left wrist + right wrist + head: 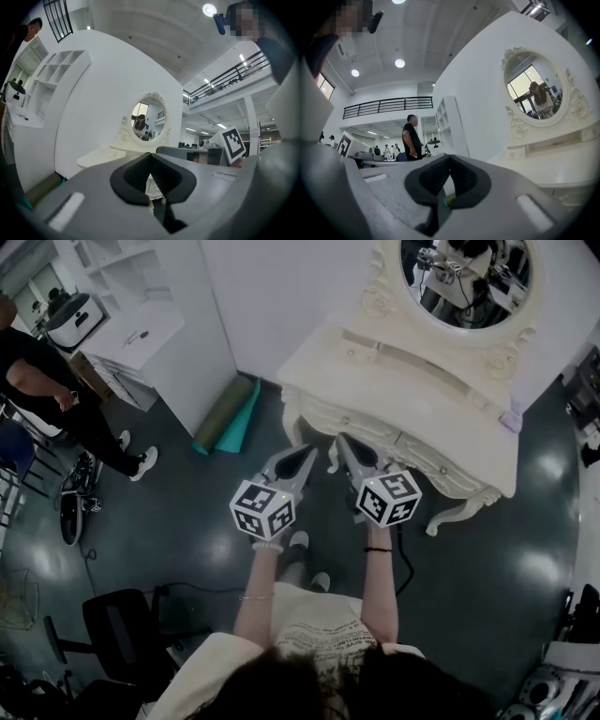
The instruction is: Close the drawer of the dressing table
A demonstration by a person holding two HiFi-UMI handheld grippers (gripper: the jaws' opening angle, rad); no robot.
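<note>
A rolled green mat [225, 415] lies on the floor at the left against the white wall, well clear of the work. The left tool [307, 455] is held level with its jaws closed together on nothing. Its tips are near the left end of the front edge of the dressing table [422, 399]. Just beside it, the right tool [345, 442] is also fully closed and empty. Its tips are at or almost at the drawer [367, 430] front under that edge, though contact cannot be made out. How far the drawer stands out is hard to tell from above. This looks like the approach before the push. Next, the closed tips should meet the drawer face squarely and press straight in toward the mirror [466, 282], staying level so they do not slide off.
</note>
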